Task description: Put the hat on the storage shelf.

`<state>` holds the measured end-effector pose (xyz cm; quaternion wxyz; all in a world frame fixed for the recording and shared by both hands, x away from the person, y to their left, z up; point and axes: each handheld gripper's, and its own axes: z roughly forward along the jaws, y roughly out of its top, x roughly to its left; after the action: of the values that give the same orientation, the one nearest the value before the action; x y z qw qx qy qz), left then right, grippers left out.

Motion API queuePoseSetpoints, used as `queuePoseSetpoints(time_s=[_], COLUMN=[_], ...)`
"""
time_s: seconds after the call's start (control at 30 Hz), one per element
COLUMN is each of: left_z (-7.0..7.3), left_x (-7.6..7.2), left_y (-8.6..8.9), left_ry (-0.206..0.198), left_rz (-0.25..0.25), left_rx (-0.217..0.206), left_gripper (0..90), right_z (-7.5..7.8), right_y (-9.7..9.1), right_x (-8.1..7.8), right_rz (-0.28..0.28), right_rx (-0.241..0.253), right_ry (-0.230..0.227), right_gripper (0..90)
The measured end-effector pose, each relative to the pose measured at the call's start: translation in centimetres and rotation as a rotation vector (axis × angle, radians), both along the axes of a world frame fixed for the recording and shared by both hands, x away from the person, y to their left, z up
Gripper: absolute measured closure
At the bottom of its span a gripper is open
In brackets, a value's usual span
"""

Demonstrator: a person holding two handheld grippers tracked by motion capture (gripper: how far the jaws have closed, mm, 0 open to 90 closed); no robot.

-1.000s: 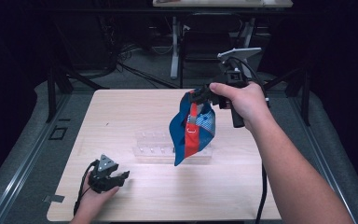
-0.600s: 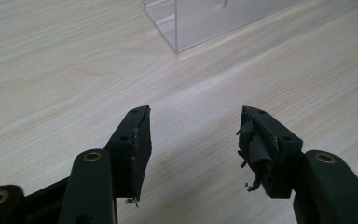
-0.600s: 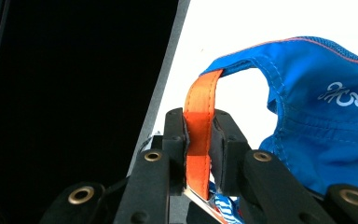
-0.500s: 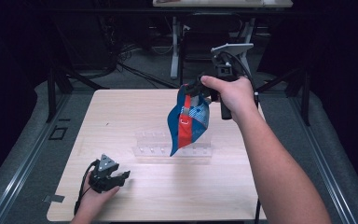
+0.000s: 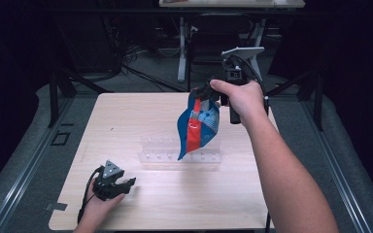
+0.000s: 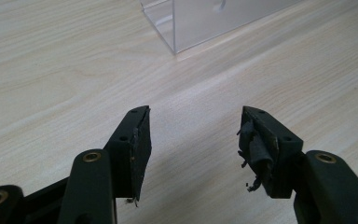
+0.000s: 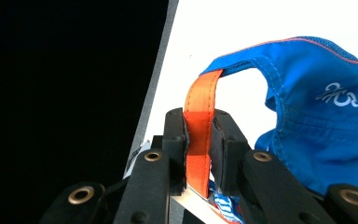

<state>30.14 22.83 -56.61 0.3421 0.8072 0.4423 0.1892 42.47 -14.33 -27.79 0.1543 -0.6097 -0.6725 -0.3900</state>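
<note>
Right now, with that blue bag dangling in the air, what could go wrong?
The right gripper holds the blue bag only by its orange strap, so it might slip out. Hanging low, the bag could also knock the clear plastic rack beneath it. The left gripper rests open on the table, too far to help.

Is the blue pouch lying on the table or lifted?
Lifted: the pouch hangs above the table by its orange strap, clamped in the right gripper.

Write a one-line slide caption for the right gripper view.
Right gripper shut on the orange strap of a blue fabric item, which hangs beside it.
</note>
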Motion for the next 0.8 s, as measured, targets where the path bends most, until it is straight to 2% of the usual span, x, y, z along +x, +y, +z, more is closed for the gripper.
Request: queuePoseSetpoints(time_s=[0.13,0.3,0.5,0.63,0.7,0.73,0.77,0.8], left_z=[0.0,0.1,0.3,1.2,1.5,2.1,2.1,2.7], left_x=[0.0,0.0,-0.1,-0.2,-0.2,-0.3,-0.3,-0.2], left_y=[0.0,-0.1,-0.4,-1.1,-1.4,-2.1,-2.1,-2.9], left_ry=[0.004,-0.003,-0.014,-0.033,-0.041,-0.066,-0.066,-0.076], left_rz=[-0.006,-0.004,-0.014,-0.037,-0.047,-0.058,-0.058,-0.071], left_rx=[0.005,-0.002,-0.016,-0.048,-0.05,-0.057,-0.057,-0.068], left_gripper=[43.8,43.7,43.8,44.7,45.2,45.9,46.0,46.1], right_z=[-0.3,-0.8,-1.1,-1.6,-1.7,-2.1,-2.1,-2.2], right_y=[-0.1,0.3,1.0,1.5,1.6,1.8,1.8,2.0], right_x=[0.1,0.3,0.5,0.7,0.8,0.9,0.9,1.0], right_rz=[0.007,0.007,0.002,0.003,0.004,0.005,0.005,0.007], right_rx=[-0.003,0.019,0.033,0.038,0.036,0.045,0.045,0.044], right_ry=[0.007,0.021,-0.002,0.0,0.004,0.008,0.008,0.018], right_gripper=[77.4,77.4,77.4,77.3,77.3,77.3,77.3,77.4])
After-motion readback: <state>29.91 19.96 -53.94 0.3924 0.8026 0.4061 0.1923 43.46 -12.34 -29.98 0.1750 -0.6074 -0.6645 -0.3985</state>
